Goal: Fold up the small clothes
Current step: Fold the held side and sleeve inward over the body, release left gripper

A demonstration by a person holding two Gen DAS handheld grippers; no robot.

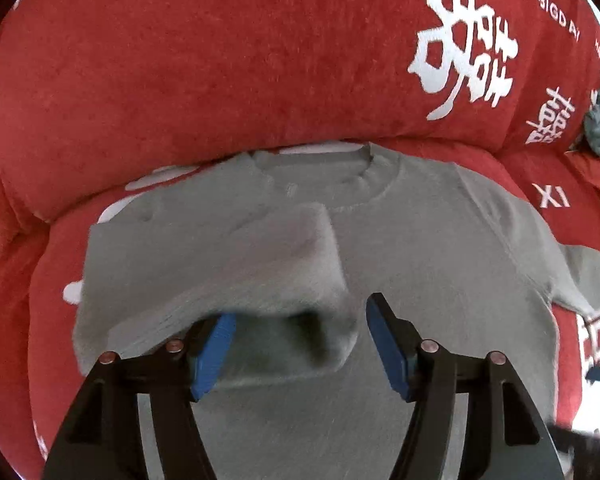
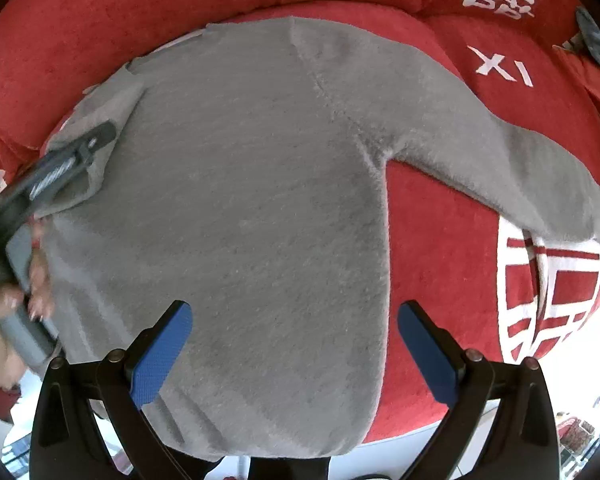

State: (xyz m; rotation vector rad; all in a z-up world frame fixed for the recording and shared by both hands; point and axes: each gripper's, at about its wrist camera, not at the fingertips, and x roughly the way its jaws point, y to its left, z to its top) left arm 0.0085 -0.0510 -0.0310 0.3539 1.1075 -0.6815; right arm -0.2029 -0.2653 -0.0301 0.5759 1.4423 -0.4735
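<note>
Grey fleece sweater (image 2: 252, 208) lies flat on the red cushion (image 1: 180, 60), neck toward the cushion's back, body running from collar to hem straight toward me. One sleeve (image 1: 236, 264) is already folded across the chest; my left jaws (image 1: 300, 344) stand spread at its cuff, gripping nothing that I can see. The other sleeve (image 2: 500, 160) stretches outward from the body, away to the right of my right jaws (image 2: 296, 352), which hover open over the hem. That arm is nearer, so I judge the next fold is its job.
</note>
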